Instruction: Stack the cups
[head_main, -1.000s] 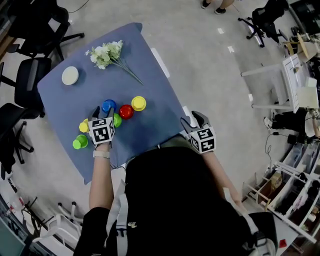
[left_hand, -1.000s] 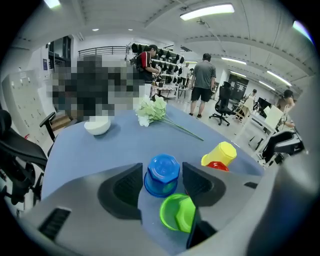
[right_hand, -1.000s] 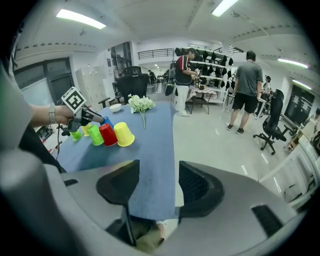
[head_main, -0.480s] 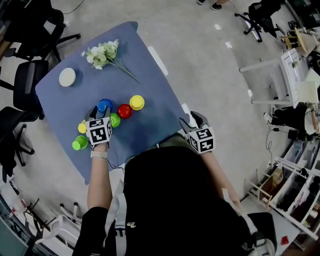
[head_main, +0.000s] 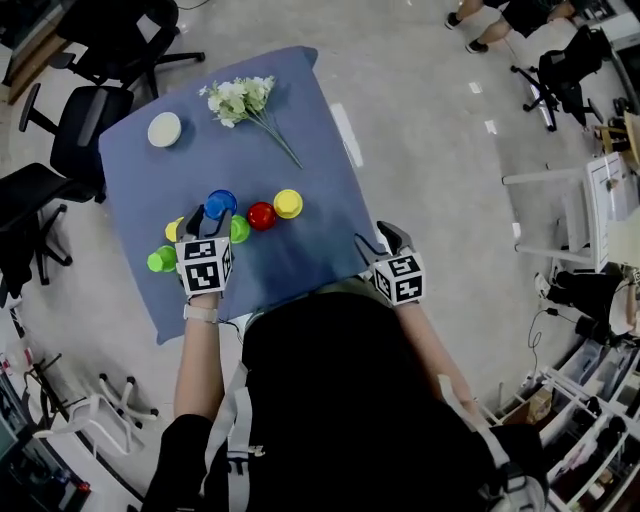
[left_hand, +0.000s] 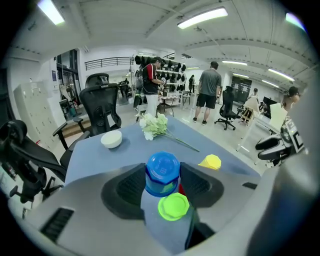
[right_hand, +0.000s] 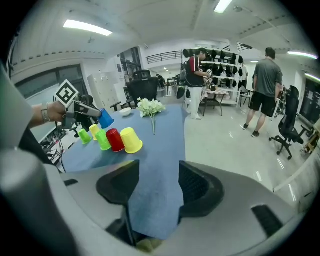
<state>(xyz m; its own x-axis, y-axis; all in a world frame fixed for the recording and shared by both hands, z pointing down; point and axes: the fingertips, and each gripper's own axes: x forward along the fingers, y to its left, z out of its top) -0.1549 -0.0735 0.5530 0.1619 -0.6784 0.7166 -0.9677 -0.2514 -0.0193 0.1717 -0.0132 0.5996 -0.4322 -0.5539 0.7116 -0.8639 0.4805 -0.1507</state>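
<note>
Jaws of the left hand-held gripper (head_main: 213, 218) had just closed to pinch the inverted blue cup (left_hand: 162, 172), hanging just above the near green cup (left_hand: 173, 206); the right hand-held gripper (right_hand: 155, 187), spread and empty, stood well apart.

The blue cup (left_hand: 162, 172) is smooth plastic with a soft shine on its flat bottom. The light green cup (left_hand: 173, 206), the yellow cup (left_hand: 210, 162) and the red cup (right_hand: 115, 139) look like the same smooth plastic. The table cover (head_main: 300, 250) is blue cloth, dull and not shiny. The white bowl (head_main: 164, 129) looks smooth. The floor (head_main: 420, 120) is hard and shiny. The left gripper (left_hand: 163, 176) is dull grey plastic, and its black pads (left_hand: 131, 186) are rough with tiny ribs. The right gripper (right_hand: 154, 187) looks the same.
</note>
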